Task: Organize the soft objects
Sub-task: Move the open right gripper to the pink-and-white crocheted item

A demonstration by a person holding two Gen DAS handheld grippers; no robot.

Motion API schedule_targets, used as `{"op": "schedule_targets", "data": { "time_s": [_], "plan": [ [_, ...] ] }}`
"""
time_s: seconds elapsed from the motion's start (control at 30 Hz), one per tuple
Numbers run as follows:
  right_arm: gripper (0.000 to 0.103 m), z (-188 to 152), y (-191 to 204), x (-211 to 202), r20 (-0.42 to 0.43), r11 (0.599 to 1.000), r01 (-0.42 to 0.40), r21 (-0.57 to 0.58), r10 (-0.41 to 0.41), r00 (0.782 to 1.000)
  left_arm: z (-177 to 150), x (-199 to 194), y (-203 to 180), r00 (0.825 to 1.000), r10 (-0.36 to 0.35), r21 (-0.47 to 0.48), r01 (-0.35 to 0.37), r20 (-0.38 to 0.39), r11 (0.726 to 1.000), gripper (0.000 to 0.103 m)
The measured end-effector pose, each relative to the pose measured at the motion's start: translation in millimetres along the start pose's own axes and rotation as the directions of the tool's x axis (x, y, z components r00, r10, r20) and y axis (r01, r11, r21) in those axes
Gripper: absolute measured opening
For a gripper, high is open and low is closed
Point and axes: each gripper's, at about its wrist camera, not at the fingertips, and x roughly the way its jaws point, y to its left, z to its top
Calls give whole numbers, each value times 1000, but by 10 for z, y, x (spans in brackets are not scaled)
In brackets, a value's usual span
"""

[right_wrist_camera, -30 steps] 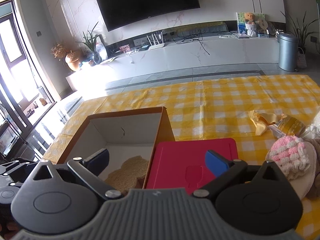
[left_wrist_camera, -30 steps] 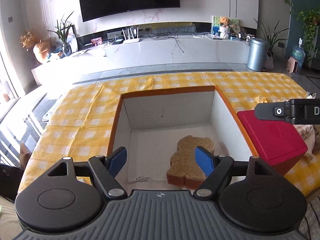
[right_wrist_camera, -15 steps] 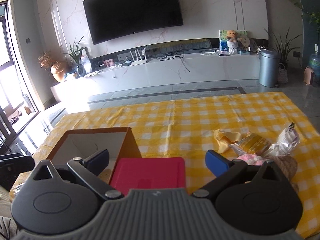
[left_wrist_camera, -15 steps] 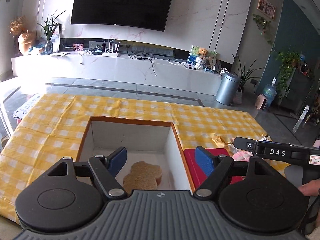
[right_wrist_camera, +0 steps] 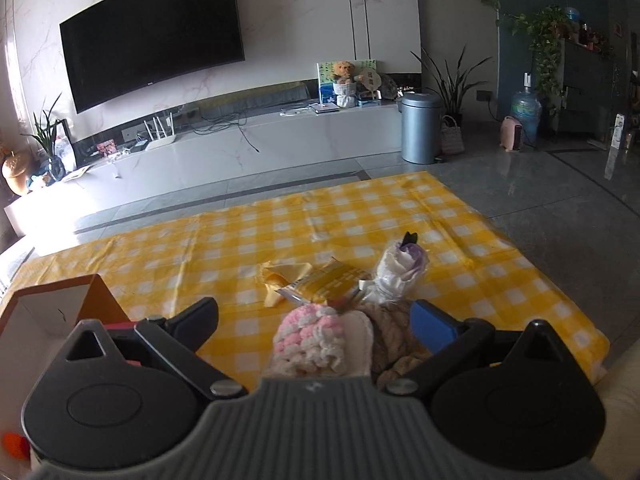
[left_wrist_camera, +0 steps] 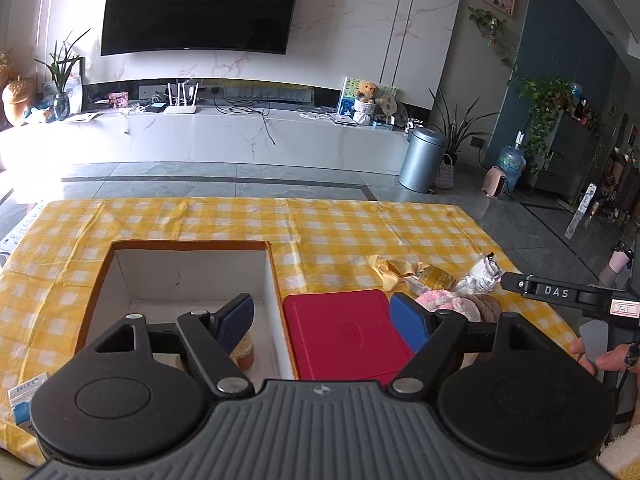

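An open cardboard box [left_wrist_camera: 184, 280] with white inner walls sits on the yellow checked tablecloth; a brown bread-shaped soft toy [left_wrist_camera: 244, 354] lies inside, mostly hidden behind my left finger. A red lid [left_wrist_camera: 344, 332] lies right of the box. My left gripper [left_wrist_camera: 322, 318] is open and empty above the box's right wall and the lid. A pile of soft things lies further right: a pink-and-white knitted piece [right_wrist_camera: 316, 336], a beige knitted piece [right_wrist_camera: 390, 332], a yellow packet [right_wrist_camera: 330, 280], a yellow cloth [right_wrist_camera: 280, 274] and a white bundle [right_wrist_camera: 400, 270]. My right gripper [right_wrist_camera: 316, 320] is open, just above the pink knitted piece.
The tablecloth's [right_wrist_camera: 280, 232] right edge [right_wrist_camera: 560, 280] drops to the grey floor close beside the pile. A small blue-and-white carton [left_wrist_camera: 24, 396] lies at the table's front left. A TV bench and a grey bin [right_wrist_camera: 420, 128] stand beyond the table.
Both grippers have swung right. The left view has moved from over the box to the box's right wall and red lid. The right gripper has come over the pile of soft things.
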Motion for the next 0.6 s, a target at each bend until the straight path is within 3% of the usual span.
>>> {"op": "schedule_targets", "data": {
  "time_s": [0.2, 0.33, 0.47, 0.6],
  "plan": [
    [100, -134, -149, 249, -119, 998, 50, -44, -55, 991, -6, 172, -382, 1000, -5, 66, 7, -31, 998, 91],
    [100, -170, -116, 246, -110, 992, 71, -105, -82, 990, -16, 266, -509, 998, 4, 86, 1, -58, 996, 91],
    [100, -198, -150, 388, -144, 999, -7, -53, -1, 990, -26, 344, -578, 996, 27, 97, -19, -80, 995, 91],
    [100, -185, -107, 807, -199, 999, -52, 13, 54, 978, -59, 434, -608, 992, 51, 91, -41, -118, 995, 91]
  ]
}}
